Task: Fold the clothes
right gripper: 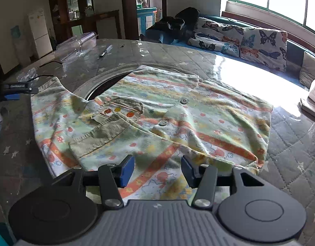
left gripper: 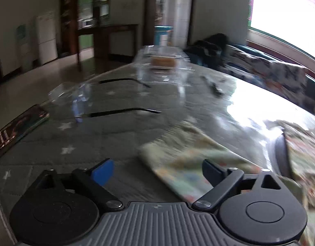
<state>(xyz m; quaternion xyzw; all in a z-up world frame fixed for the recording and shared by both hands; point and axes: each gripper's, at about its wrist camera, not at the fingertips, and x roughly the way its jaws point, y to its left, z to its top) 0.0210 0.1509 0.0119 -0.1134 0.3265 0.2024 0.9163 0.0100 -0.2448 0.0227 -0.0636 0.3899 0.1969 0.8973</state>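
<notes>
You've got the printed shirt (right gripper: 149, 119) lying flat on the quilted counter (right gripper: 290, 127), soft, light and floppy, so pinch a hem edge or the left sleeve, with your right hand-held gripper (right gripper: 157, 171) and left hand-held gripper (left gripper: 158, 173) both apart, holding nothing.

Left gripper (left gripper: 158, 173), tilted downward, jaws set wide with nothing between the pads. Right gripper (right gripper: 157, 171), tilted downward, jaws half-parted, nothing clamped; left gripper at its 9 o'clock.
</notes>
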